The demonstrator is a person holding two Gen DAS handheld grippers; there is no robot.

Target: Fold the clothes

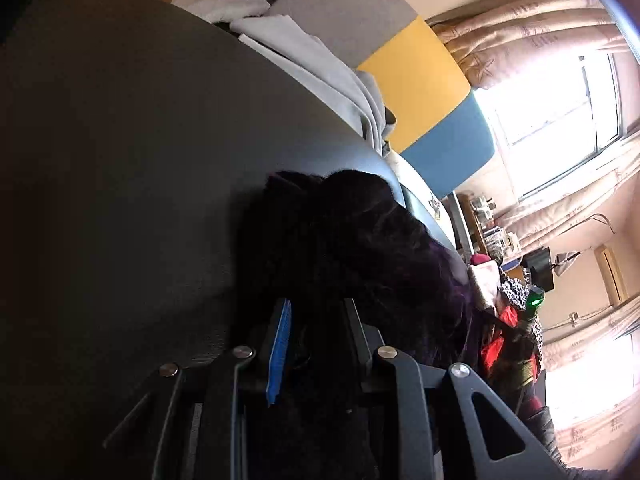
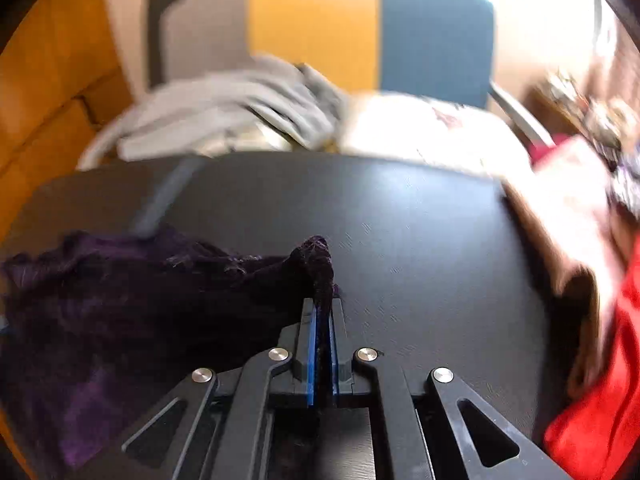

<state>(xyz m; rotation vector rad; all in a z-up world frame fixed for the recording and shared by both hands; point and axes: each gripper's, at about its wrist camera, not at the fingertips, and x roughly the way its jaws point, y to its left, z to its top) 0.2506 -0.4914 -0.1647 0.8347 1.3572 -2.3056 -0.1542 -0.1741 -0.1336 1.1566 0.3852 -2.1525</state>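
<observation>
The dark purple garment (image 2: pixel 120 300) lies bunched on the black worktop (image 2: pixel 420 240), filling the lower left of the right wrist view, with one corner drawn up into a peak at the centre of the frame. It looks like a fuzzy, loose knit: light, limp and likely to sag and stretch rather than hold a crease, and its fibres should keep it from slipping out of a pinch. Corners and hems look the best places to take it, since a grab in the middle would only gather a lump.

The right claw (image 2: pixel 322 320) has its blue pads pressed together on that raised corner, the cloth squeezed thin between them. In the left wrist view the same garment (image 1: pixel 360 248) heaps up at lower centre, and the left claw (image 1: pixel 316 320) stands partly spread with dark cloth lying between its fingers; whether the pads actually press on it I cannot tell.

Beyond the worktop's far edge, pale grey clothes (image 2: pixel 240 108) lie piled at upper left, and red cloth (image 2: pixel 600 400) hangs at the right edge.
</observation>
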